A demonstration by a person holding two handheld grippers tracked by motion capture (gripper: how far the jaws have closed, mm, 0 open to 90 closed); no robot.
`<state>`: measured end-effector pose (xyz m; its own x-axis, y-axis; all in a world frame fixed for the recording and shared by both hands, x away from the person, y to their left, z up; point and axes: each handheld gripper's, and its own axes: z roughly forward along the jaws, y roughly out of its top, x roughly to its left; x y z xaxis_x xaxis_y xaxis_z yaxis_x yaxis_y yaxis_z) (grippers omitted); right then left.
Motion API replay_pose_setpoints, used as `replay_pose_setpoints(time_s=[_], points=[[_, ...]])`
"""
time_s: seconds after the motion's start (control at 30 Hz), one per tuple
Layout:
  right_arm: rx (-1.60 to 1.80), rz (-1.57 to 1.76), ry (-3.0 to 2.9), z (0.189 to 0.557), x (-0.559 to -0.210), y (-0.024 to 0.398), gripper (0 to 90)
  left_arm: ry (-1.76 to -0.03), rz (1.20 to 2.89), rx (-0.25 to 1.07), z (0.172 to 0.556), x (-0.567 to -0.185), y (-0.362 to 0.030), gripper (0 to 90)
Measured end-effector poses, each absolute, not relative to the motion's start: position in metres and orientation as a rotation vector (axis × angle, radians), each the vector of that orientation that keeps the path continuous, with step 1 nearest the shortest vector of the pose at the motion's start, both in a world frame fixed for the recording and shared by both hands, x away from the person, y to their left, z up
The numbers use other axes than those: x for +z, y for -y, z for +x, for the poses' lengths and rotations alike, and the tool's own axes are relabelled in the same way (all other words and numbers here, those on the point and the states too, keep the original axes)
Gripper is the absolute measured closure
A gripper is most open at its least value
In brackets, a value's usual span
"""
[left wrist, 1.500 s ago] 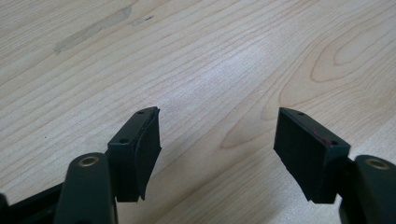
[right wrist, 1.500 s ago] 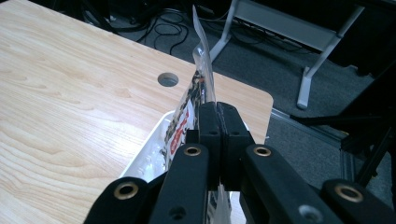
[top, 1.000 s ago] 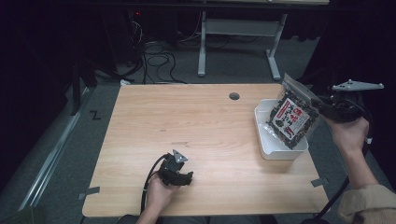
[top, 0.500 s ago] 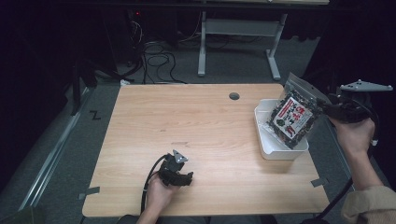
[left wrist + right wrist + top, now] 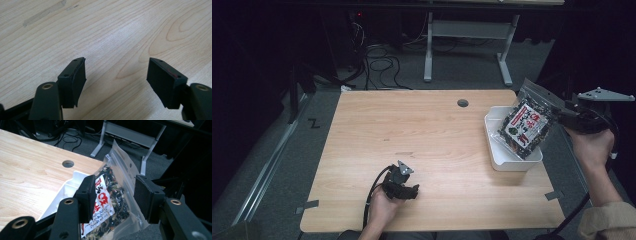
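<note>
Snack bag: deposited in white bin, leaning on rim. Right hand-held gripper: jaws just parted, released. Left hand-held gripper: parted, idle.

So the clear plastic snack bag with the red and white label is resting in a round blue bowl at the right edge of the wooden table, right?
Not quite. The clear plastic snack bag with the red and white label rests in a white rectangular plastic tray, not a round blue bowl. It does sit at the right edge of the wooden table. The high view shows this plainly.
</note>
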<state>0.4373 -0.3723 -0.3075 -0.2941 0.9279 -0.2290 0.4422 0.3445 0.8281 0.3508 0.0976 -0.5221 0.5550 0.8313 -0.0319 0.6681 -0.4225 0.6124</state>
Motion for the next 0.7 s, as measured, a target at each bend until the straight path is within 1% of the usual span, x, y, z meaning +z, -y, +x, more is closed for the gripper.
replay_pose_setpoints(time_s=[0.3,0.7], points=[[0.897,1.153,-1.964,0.431,-0.314,0.355,54.7,-1.195,2.216,0.369,0.35,-0.521,-0.097,31.7],[1.0,1.111,-2.11,0.417,-0.335,0.332,55.3,-1.195,2.209,0.37,0.349,-0.521,-0.097,31.7]])
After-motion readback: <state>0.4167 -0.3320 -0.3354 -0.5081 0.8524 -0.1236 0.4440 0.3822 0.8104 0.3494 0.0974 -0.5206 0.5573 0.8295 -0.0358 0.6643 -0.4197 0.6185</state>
